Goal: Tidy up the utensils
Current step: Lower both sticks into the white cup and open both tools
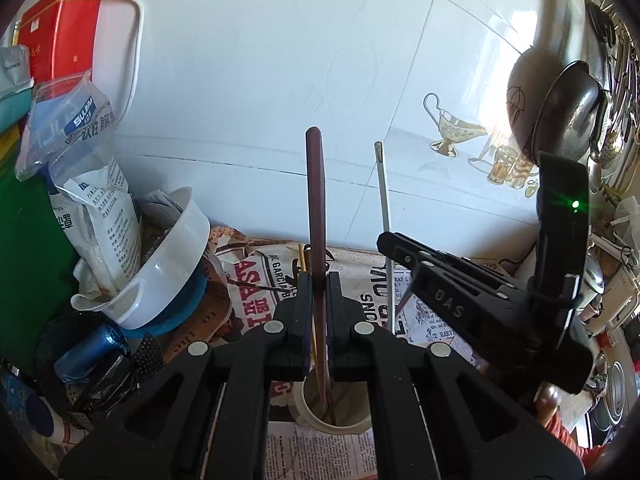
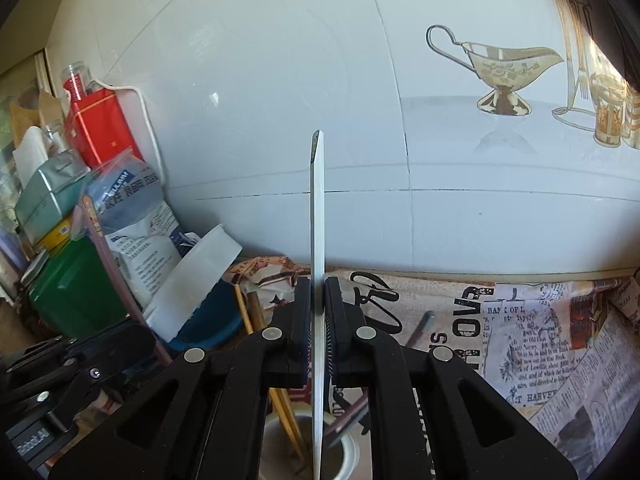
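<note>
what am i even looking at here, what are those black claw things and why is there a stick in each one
The black claws are two hand-held grippers, one in each of a person's hands. Each has a wide-angle camera looking along its fingers, so each picture is one gripper's own view.

In the left view, the left gripper is shut on a brown stick. The right gripper shows at the side.

In the right view, the right gripper is shut on a white stick.

Both sticks stand over a cup that already has chopsticks in it. The cup sits on a newspaper-print cover against a white tiled wall. On the left are a white tub, bags and a red tin.
</note>
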Motion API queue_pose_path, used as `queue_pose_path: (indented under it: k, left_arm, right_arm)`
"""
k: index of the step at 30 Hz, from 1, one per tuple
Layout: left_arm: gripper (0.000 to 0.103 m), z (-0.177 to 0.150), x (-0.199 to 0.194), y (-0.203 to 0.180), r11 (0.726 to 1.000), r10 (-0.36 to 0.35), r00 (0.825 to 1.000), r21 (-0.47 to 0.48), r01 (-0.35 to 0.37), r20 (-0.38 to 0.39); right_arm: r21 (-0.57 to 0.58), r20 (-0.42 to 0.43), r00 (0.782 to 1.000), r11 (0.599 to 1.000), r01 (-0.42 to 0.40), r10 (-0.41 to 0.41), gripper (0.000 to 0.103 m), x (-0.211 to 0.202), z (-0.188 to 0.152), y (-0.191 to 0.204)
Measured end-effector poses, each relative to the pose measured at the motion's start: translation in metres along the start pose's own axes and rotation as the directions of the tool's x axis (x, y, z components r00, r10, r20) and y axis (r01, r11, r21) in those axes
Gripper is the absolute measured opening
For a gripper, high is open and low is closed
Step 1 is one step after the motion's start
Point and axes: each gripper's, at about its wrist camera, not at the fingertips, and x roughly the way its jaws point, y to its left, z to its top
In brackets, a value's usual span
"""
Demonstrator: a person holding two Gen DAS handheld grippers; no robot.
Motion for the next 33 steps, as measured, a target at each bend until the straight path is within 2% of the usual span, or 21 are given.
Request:
queue_pose_path:
  k: [6,16,25,33]
  left_arm:
    - [0.004,-0.005,0.016,0.013,1.0,-0.01,1.0,-0.007,0.01,-0.028]
    - [0.004,-0.023,0.036,0.018,1.0,-0.01,0.995,-0.021,0.008,-0.1]
    - [0.004,-0.037,0.046,0.016,0.999,0.024,0.986,-0.023,-0.028,-0.165]
    - [0.004,-0.05,0.043,0.005,0.998,0.067,0.979,0.003,-0.068,-0.194]
  right_arm:
    - [-0.008,-0.01,1.0,1.0,0.028,-0.028,0.006,0.019,-0.011,0.006]
    - [-0.052,-0.053,0.997,0.998,0.047,-0.049,0.006,0.027,-0.033,0.008]
    - [-0.103,-0.147,0.988,0.994,0.024,-0.039,0.007,0.017,-0.051,0.008]
    - [-0.132,-0.204,0.979,0.991,-0.015,-0.012,0.007,-0.006,-0.052,0.006]
